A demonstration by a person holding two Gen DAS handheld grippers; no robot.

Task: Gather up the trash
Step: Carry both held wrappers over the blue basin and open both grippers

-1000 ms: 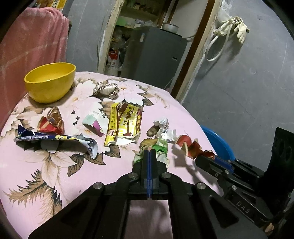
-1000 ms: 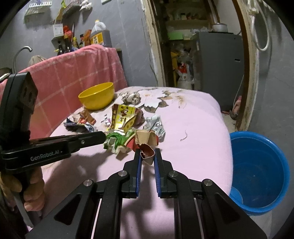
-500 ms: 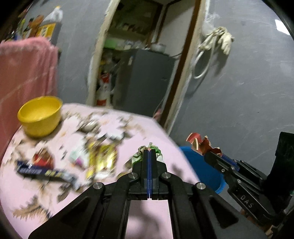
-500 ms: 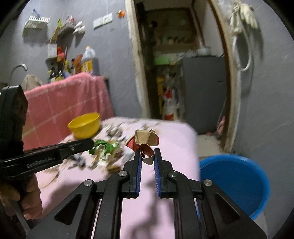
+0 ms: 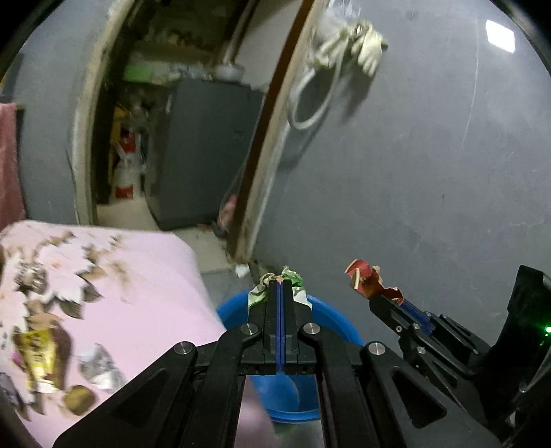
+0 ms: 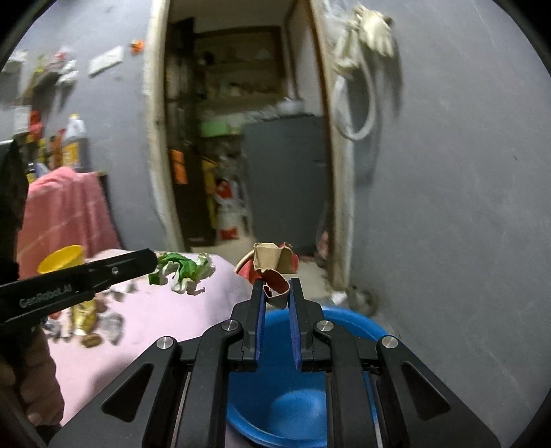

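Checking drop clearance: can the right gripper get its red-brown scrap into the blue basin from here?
Probably yes. The right gripper, shut on the red-brown scrap, sits above the blue basin; nothing lies between them.

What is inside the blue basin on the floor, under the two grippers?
The blue basin looks empty: only its bare blue bottom shows. The right gripper and its frame cover part of the inside, so that part cannot be checked.

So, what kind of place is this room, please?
Probably a plain room in a home, next to a storage or kitchen area. A table under a pink floral cloth holds wrappers, bottles stand on a shelf at the left, and rubber gloves hang on the grey wall beside an open doorway.
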